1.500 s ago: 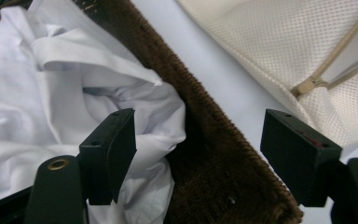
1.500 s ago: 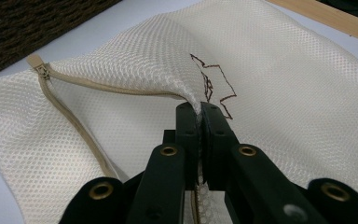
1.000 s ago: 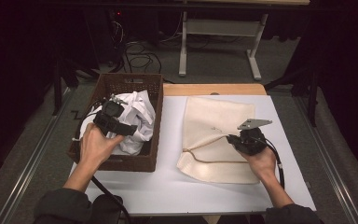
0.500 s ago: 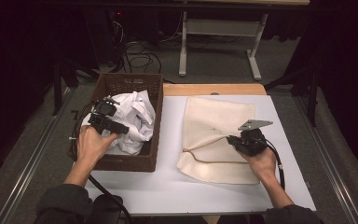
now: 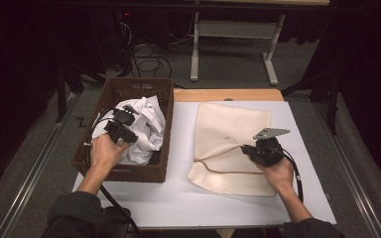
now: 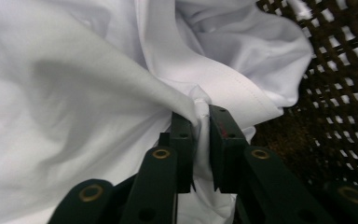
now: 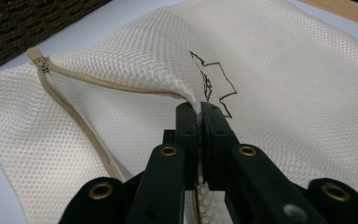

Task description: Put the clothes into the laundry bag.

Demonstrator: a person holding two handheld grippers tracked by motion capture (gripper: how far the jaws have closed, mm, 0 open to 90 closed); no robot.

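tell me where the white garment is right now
The white garment lies bunched in the brown wicker basket at the table's left in the high view, left of the cream mesh bag.

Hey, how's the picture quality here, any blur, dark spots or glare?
High view: table lit, surroundings nearly black. Left gripper view: white cloth bright and soft near the lens, basket dim. Right gripper view: mesh bag weave sharp, no glare.
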